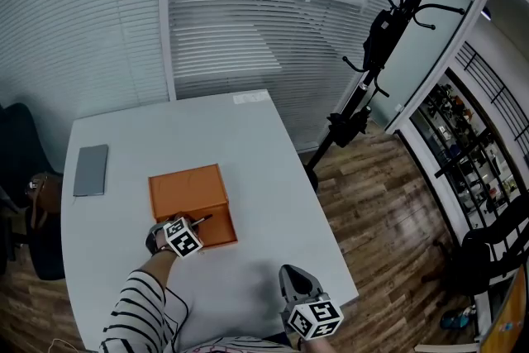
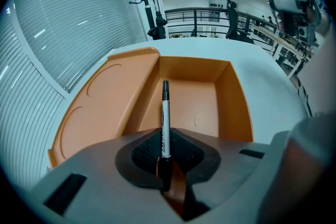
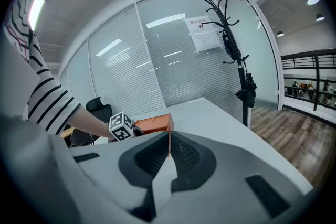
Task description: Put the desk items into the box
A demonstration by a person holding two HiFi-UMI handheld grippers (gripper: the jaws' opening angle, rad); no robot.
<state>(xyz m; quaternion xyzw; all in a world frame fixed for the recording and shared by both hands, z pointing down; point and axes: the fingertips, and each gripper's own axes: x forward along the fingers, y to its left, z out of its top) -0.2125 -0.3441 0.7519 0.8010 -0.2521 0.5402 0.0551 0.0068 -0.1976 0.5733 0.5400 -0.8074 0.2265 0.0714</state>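
Note:
An orange box (image 1: 216, 229) lies open on the white table (image 1: 248, 136), its lid (image 1: 186, 188) folded back on the far side. My left gripper (image 1: 193, 225) hovers at the box's near edge, shut on a black-and-white pen (image 1: 201, 220). In the left gripper view the pen (image 2: 165, 113) points forward over the bare box bottom (image 2: 197, 107), with the lid (image 2: 100, 113) to the left. My right gripper (image 1: 291, 275) hangs near the table's front edge, shut with nothing in it. In the right gripper view its jaws (image 3: 169, 147) meet, and the box (image 3: 153, 123) lies beyond.
A flat grey pad (image 1: 91, 169) lies on the table's left side. A black coat stand (image 1: 372, 54) rises off the table's right on wooden floor. A dark chair (image 1: 18, 178) stands at the left. Blinds close off the back.

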